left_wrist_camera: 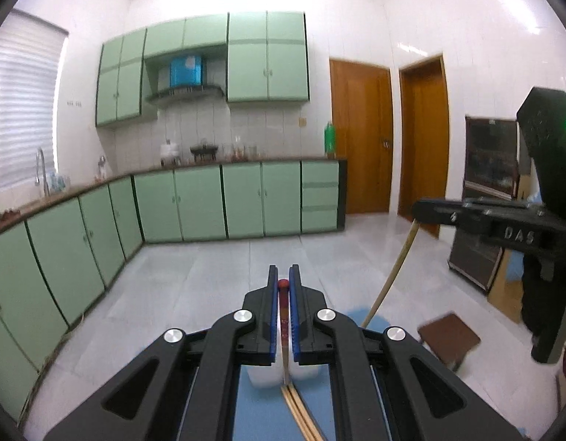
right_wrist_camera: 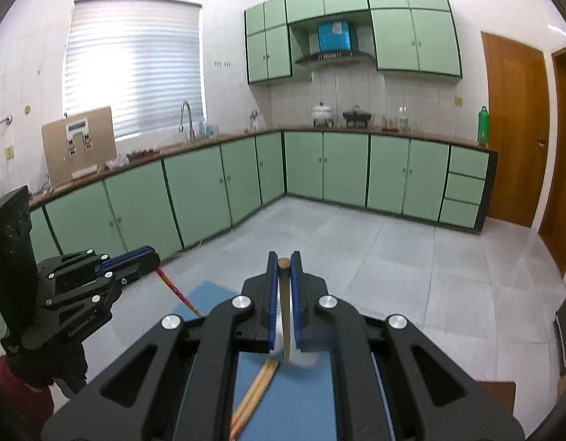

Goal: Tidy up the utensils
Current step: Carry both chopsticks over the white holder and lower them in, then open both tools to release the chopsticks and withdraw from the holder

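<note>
My left gripper (left_wrist_camera: 283, 275) is shut on a thin red-tipped stick (left_wrist_camera: 284, 286), which hangs down between the blue pads. In the right wrist view that left gripper (right_wrist_camera: 156, 255) is at the left, with the red stick (right_wrist_camera: 176, 290) slanting down from it. My right gripper (right_wrist_camera: 284, 261) is shut on a brown wooden stick (right_wrist_camera: 284, 316). Seen from the left wrist, the right gripper (left_wrist_camera: 417, 209) holds that tan stick (left_wrist_camera: 389, 275) high at the right. Below both lies a blue mat (right_wrist_camera: 297, 397) with wooden chopsticks (right_wrist_camera: 255, 393) and a white container (left_wrist_camera: 264, 376), partly hidden.
Green base cabinets (right_wrist_camera: 194, 187) run along two walls under a counter with a sink tap (right_wrist_camera: 187, 117). Two brown doors (left_wrist_camera: 360, 136) stand at the back right. A brown stool (left_wrist_camera: 448, 338) and a dark appliance (left_wrist_camera: 481, 191) are on the right over a pale tiled floor (right_wrist_camera: 393, 257).
</note>
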`<state>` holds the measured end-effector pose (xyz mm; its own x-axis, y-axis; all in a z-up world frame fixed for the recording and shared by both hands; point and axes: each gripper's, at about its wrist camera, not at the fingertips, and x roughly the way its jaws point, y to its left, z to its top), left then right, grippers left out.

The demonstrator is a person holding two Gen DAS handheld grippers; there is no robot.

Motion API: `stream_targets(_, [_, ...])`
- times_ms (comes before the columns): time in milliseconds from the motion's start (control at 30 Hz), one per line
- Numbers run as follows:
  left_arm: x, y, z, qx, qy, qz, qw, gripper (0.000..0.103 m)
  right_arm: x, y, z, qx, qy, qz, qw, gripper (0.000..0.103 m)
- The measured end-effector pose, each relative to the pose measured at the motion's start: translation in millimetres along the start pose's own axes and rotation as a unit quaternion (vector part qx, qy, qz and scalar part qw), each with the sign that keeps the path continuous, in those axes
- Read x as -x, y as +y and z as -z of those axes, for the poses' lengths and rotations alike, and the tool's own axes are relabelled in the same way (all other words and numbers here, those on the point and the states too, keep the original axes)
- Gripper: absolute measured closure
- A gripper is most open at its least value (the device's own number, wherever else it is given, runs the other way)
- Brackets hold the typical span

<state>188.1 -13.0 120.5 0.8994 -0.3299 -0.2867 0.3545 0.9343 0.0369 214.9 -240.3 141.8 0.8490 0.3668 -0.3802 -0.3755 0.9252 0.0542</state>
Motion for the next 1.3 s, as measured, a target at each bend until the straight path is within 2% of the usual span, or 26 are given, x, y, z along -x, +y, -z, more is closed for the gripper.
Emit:
stream_targets(67, [-11.5,1.9,-14.5,-0.001,-0.017,-0.006,0.9998,0.097,-14.6,-4.2,-16.6,0.003,-0.014,0.009,1.000,0.097])
stream_targets(200, [-43.3,5.0,-23.1,-0.003,-0.032,-0.021,0.9993,0.097,-53.8,-17.0,-26.0,-0.001,-0.021,0.031,0.999,0.097])
stream_targets(367, [-98.1,10.3,-2.6,0.016,-0.006,-0.020,0.9997,0.097,-106.3,-36.1,-6.9,-0.022,0.019,0.040,0.999,0.097])
stream_targets(500, [-131.2,15.0,17.5,0.024,0.041,-0.016,0.9988,0.097,-133.4,-43.2,19.6,-0.042,0.060,0.031,0.997,0.096])
stream_targets(533, [-136.5,15.0,23.4,0.025,0.052,-0.019,0.9981,0.094,-134.5,-41.6,24.8,-0.043,0.063,0.031,0.997,0.096])
stream_targets(567, [-139.1,15.1,28.2,0.025,0.062,-0.019,0.9976,0.086,-134.6,-41.7,28.9,-0.042,0.063,0.034,0.997,0.094])
stream_targets(633, [-137.6,16.4,35.3,0.028,0.067,-0.018,0.9972,0.080,-131.8,-40.1,35.4,-0.042,0.062,0.037,0.997,0.090])
stream_targets(700, [-132.9,19.6,40.0,0.031,0.070,-0.018,0.9969,0.075,-123.5,-41.0,40.0,-0.050,0.054,0.043,0.996,0.074])
stream_targets(767, [-123.5,22.3,44.7,0.039,0.072,-0.024,0.9963,0.066,-112.6,-40.5,46.5,-0.055,0.047,0.048,0.996,0.067])
stream_targets(867, [-106.1,23.4,54.0,0.047,0.074,-0.025,0.9958,0.056,-91.0,-38.1,60.3,-0.055,0.038,0.057,0.996,0.050])
stream_targets(1067, [-63.5,12.6,98.1,0.046,0.097,-0.039,0.9934,0.042,-51.4,-26.8,114.3,-0.059,0.047,0.066,0.995,0.027])
stream_targets(1200, [-44.1,8.1,138.7,0.066,0.127,-0.042,0.9889,0.039,-37.3,-12.2,163.2,-0.067,0.067,0.073,0.993,0.018])
stream_targets(1300, [-33.2,1.4,172.9,0.068,0.156,-0.051,0.9842,0.037,-32.9,2.8,206.2,-0.073,0.095,0.077,0.990,0.017])
